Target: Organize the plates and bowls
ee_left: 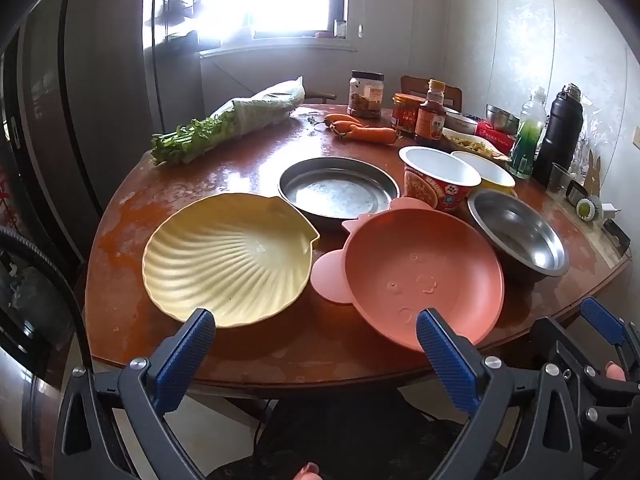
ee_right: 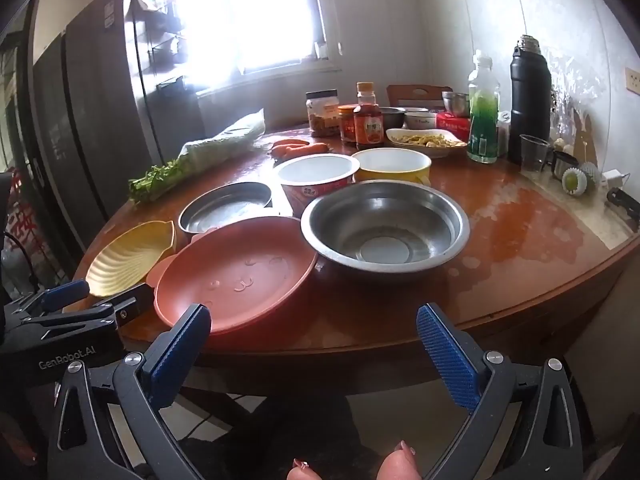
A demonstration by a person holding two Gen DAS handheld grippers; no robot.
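On the round wooden table (ee_left: 280, 344) lie a yellow shell-shaped plate (ee_left: 228, 256), a pink eared plate (ee_left: 424, 276), a flat steel pan (ee_left: 336, 192), a steel bowl (ee_left: 520, 236), a red instant-noodle cup (ee_left: 440, 180) and a yellow bowl (ee_left: 486, 172). My left gripper (ee_left: 316, 328) stands open at the table's near edge, between the yellow plate and the pink plate, holding nothing. My right gripper (ee_right: 314, 322) is open too, below the pink plate (ee_right: 236, 272) and the steel bowl (ee_right: 384, 224). Left of them lie the steel pan (ee_right: 228, 208) and the shell plate (ee_right: 132, 256).
At the back of the table stand jars and a sauce bottle (ee_left: 430, 114), carrots (ee_left: 360, 130), wrapped greens (ee_left: 232, 124), a green drink bottle (ee_right: 482, 112), a black flask (ee_right: 528, 96), a dish of food (ee_right: 424, 140) and a clear cup (ee_right: 534, 152). A dark fridge (ee_left: 80, 112) stands left.
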